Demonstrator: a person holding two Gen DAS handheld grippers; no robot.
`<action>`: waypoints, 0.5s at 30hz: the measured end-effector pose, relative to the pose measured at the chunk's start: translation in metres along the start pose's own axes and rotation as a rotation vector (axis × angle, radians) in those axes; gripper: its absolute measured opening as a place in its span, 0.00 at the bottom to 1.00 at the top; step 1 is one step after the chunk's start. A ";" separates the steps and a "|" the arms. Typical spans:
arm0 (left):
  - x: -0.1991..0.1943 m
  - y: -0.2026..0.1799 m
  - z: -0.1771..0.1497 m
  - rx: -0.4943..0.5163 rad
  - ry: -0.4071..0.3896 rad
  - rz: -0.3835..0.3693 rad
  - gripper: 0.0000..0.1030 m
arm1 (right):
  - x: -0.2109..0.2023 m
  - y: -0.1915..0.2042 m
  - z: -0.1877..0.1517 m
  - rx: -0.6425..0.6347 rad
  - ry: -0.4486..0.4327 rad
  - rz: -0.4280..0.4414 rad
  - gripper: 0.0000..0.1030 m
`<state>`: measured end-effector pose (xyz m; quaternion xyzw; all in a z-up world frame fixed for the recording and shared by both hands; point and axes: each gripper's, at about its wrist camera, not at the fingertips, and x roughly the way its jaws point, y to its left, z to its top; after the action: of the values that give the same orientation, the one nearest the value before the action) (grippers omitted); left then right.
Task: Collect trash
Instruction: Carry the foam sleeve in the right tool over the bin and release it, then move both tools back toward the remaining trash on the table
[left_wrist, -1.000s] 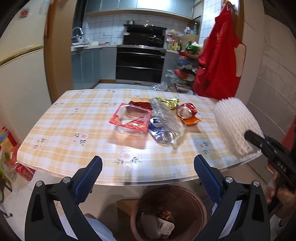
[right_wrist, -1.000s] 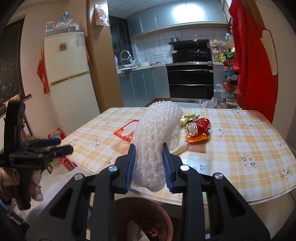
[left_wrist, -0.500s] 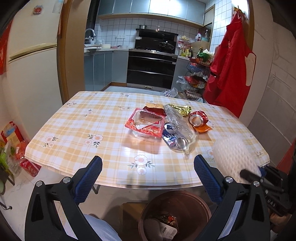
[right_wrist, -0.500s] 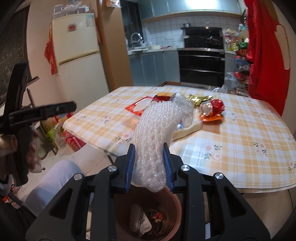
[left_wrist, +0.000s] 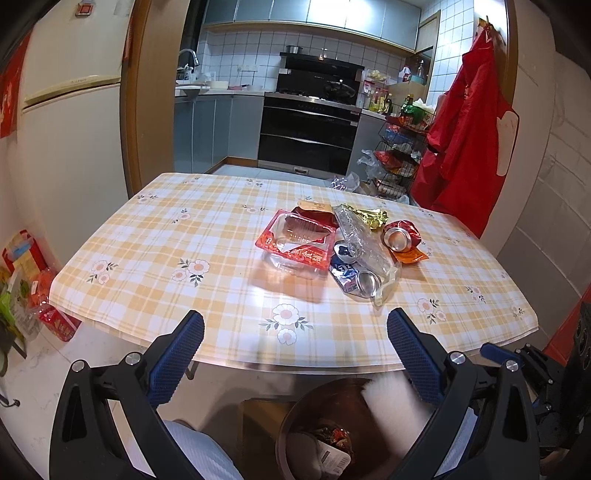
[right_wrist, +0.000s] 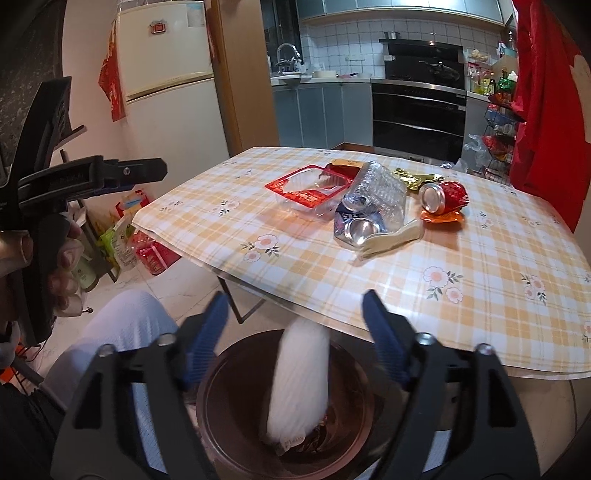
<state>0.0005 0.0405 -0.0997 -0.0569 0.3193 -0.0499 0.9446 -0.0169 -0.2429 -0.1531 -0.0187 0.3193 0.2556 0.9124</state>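
Letting go of the white foam wrap (right_wrist: 299, 380) with the right gripper (right_wrist: 293, 301). Having just been opening the jaws wide, with the wrap dropping down between them and touching neither pad. Falling end first into the brown bin (right_wrist: 221, 417) under the edge of the table (left_wrist: 184, 258), on top of other trash.

Holding the left gripper (left_wrist: 295, 319) over the near table edge, jaws spread wide, gripping nothing.

Leaving more trash in a heap on the table: a red plastic tray (left_wrist: 295, 236), a clear crinkly wrapper (left_wrist: 362, 240), a squashed blue can (left_wrist: 354, 277), a red can (left_wrist: 400, 236), a gold wrapper (left_wrist: 369, 216) and an orange wrapper (left_wrist: 410, 254).

Guessing how these will feel: all very light. Thinking of the tray as thin and bendy, so pinching one rim and not squeezing hard. Thinking of the cans as smooth and slippery, likely to roll, so gripping across the dented middle. Thinking of the wrappers as soft and floppy, so grabbing a bunched-up part, not a flat edge lying on the cloth.
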 end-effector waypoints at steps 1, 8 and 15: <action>0.000 0.000 0.000 -0.001 0.001 0.000 0.94 | 0.000 -0.001 0.000 0.005 -0.005 -0.020 0.91; 0.004 -0.002 -0.003 0.001 0.015 -0.004 0.94 | 0.004 -0.014 -0.001 0.033 0.013 -0.130 0.94; 0.011 -0.004 -0.006 0.004 0.036 -0.011 0.94 | 0.008 -0.024 -0.006 0.050 0.029 -0.179 0.94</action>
<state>0.0050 0.0347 -0.1109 -0.0560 0.3360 -0.0569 0.9385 -0.0034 -0.2609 -0.1658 -0.0279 0.3356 0.1647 0.9271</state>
